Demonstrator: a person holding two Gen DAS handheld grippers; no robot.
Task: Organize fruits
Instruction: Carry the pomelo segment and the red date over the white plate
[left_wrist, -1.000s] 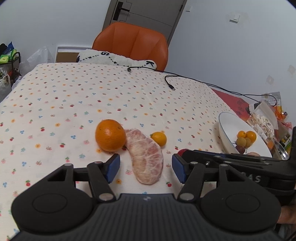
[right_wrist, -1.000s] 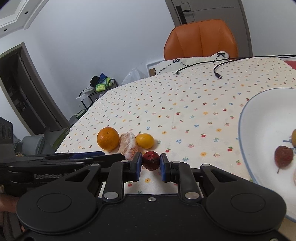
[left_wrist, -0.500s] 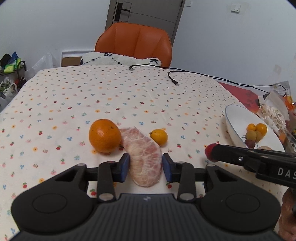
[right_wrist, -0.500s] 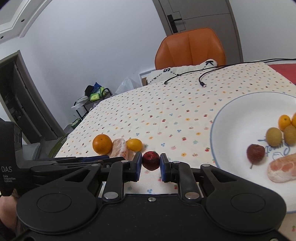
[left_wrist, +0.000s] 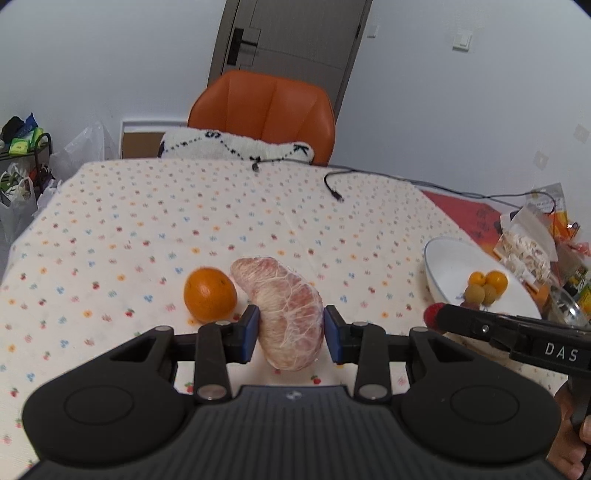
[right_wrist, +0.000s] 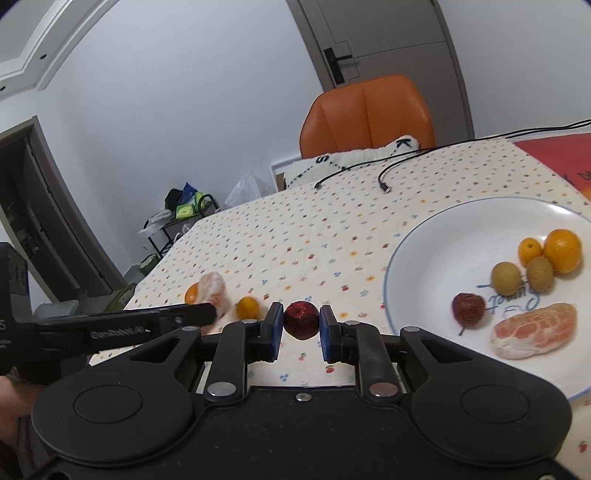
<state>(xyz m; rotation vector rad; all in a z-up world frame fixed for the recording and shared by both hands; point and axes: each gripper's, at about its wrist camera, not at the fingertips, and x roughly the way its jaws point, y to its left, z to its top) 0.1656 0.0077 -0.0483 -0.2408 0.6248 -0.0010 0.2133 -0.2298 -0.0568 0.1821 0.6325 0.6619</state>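
Between the blue pads of the left gripper (left_wrist: 291, 334) sits a peeled pomelo segment (left_wrist: 286, 312), pinched on both flanks, its upper end curling up and left past the fingertips. Just left of that tool's left finger, an orange (left_wrist: 209, 293) rests on the dotted tablecloth (left_wrist: 147, 221), close beside the segment. A small kumquat (right_wrist: 247, 307) lies on the cloth just right of the left gripper's tip, as the right wrist view shows, though it is hidden behind the segment from the left camera.

Further right, the right gripper (right_wrist: 301, 321) clamps a small dark red fruit (right_wrist: 301, 319) between its pads, held above the cloth. To the right of this tool, and slightly ahead of it, stands a white plate (right_wrist: 424, 258) with a thin blue rim. On it, nearest the right finger, lies another dark red fruit with a stem (right_wrist: 468, 308); beyond that, two brownish round fruits (right_wrist: 506, 276) touch each other, with two orange kumquats (right_wrist: 562, 250) just behind them. A second peeled citrus segment (right_wrist: 535, 330) lies at the plate's near side.

Ahead of both tools, an orange chair (left_wrist: 264, 110) stands at the table's far edge, and a black cable (left_wrist: 334, 188) trails across the cloth.
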